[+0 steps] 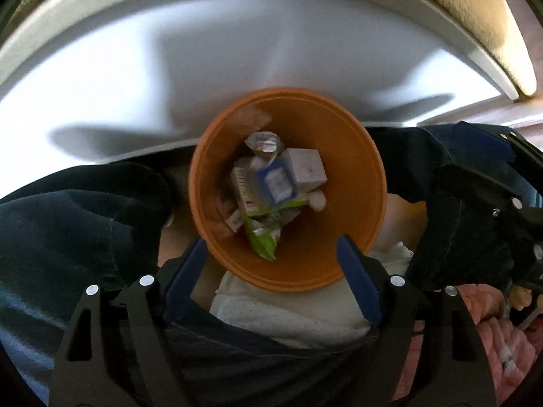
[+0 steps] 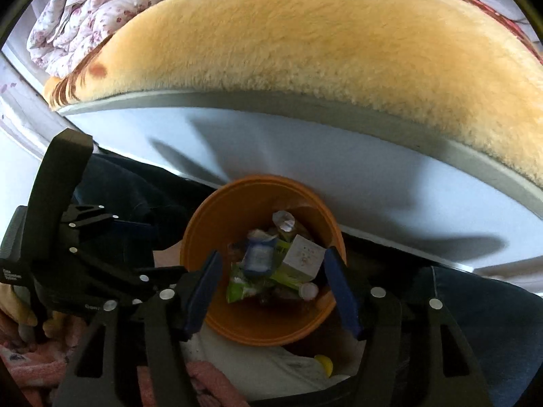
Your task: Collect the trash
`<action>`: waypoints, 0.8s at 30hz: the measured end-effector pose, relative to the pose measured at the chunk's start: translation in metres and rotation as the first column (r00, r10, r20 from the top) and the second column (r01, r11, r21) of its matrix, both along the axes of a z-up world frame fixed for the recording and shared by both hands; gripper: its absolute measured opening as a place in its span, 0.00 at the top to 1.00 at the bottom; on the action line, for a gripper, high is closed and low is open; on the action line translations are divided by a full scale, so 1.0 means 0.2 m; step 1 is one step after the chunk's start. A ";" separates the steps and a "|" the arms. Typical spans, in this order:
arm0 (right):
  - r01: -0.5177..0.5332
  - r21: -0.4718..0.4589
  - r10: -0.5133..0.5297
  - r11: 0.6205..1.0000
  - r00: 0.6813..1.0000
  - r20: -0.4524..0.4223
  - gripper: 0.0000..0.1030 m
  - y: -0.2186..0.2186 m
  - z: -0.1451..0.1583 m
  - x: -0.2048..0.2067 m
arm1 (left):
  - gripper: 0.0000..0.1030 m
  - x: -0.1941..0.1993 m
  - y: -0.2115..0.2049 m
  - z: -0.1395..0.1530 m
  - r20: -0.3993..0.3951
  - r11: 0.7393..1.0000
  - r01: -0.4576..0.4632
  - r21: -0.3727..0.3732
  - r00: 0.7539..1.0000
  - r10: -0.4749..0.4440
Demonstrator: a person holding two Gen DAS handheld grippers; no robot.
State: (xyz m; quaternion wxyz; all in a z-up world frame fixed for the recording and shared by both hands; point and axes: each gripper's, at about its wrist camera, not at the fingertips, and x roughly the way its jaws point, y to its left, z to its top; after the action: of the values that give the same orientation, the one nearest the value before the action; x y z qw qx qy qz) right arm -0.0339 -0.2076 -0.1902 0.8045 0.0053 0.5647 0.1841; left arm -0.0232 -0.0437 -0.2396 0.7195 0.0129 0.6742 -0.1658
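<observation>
Fuzzy blanket (image 2: 322, 51), round plastic bin (image 2: 305, 325)

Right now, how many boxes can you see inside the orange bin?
2. A white box sits upright on the right side of the pile in the orange bin; a red-printed box lies at its left. Others may be buried.

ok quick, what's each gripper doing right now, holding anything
Left gripper: open, holding nothing, above the orange bin.
Right gripper: open, holding nothing, above the same bin.

Bright daylight, hard shadows — fisheye-warped edges
</observation>
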 end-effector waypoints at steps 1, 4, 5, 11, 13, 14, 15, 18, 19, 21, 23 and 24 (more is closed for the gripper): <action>0.004 0.003 -0.004 1.000 1.000 0.010 0.39 -0.01 0.02 0.00 | 0.25 0.00 0.01 0.03 0.017 1.000 -0.003 -0.001 1.000 0.003; 0.015 0.017 -0.015 1.000 0.999 0.049 0.35 -0.04 0.10 -0.02 | 0.25 0.01 0.00 0.11 0.071 1.000 -0.013 0.003 0.997 0.013; 0.016 0.018 -0.018 1.000 0.998 0.065 0.35 -0.05 0.12 -0.01 | 0.25 0.01 0.00 0.14 0.093 1.000 -0.013 0.002 0.996 0.013; 0.041 0.028 -0.046 0.999 0.975 0.217 0.22 -0.08 0.40 0.01 | 0.24 0.06 0.02 0.42 0.267 0.998 -0.040 0.040 0.963 0.028; 0.063 0.033 -0.069 0.998 0.953 0.295 0.16 -0.09 0.54 0.03 | 0.24 0.08 0.02 0.53 0.341 0.997 -0.062 0.045 0.939 0.043; 0.071 0.034 -0.078 0.997 0.941 0.330 0.16 -0.10 0.59 0.03 | 0.24 0.08 0.03 0.61 0.389 0.996 -0.080 0.047 0.919 0.055; 0.083 0.033 -0.089 0.996 0.923 0.375 0.13 -0.12 0.65 0.03 | 0.24 0.09 0.03 0.66 0.418 0.995 -0.090 0.047 0.906 0.062; 0.124 0.025 -0.120 0.992 0.859 0.498 0.09 -0.14 0.81 0.02 | 0.23 0.11 0.04 0.83 0.521 0.991 -0.128 0.041 0.849 0.088; 0.135 0.028 -0.129 0.990 0.838 0.530 0.08 -0.15 0.86 0.01 | 0.17 0.11 0.04 0.87 0.546 0.990 -0.137 0.038 0.833 0.095; 0.155 0.043 -0.152 0.987 0.804 0.574 0.07 -0.19 0.93 0.00 | 0.15 0.12 0.06 0.98 0.608 0.986 -0.165 0.027 0.785 0.115; 0.166 0.063 -0.170 0.984 0.780 0.602 0.07 -0.21 1.00 0.01 | 0.15 0.12 0.07 1.07 0.650 0.983 -0.185 0.013 0.749 0.132; 0.171 0.073 -0.180 0.983 0.770 0.613 0.07 -0.22 1.02 0.01 | 0.14 0.13 0.07 1.11 0.664 0.982 -0.187 0.001 0.735 0.139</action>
State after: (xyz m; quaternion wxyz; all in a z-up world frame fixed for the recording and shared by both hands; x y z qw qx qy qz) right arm -0.0327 -0.2525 0.0143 0.9581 0.0029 0.2669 0.1038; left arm 0.0030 -0.0301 -0.0172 0.9221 0.0360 0.3799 -0.0638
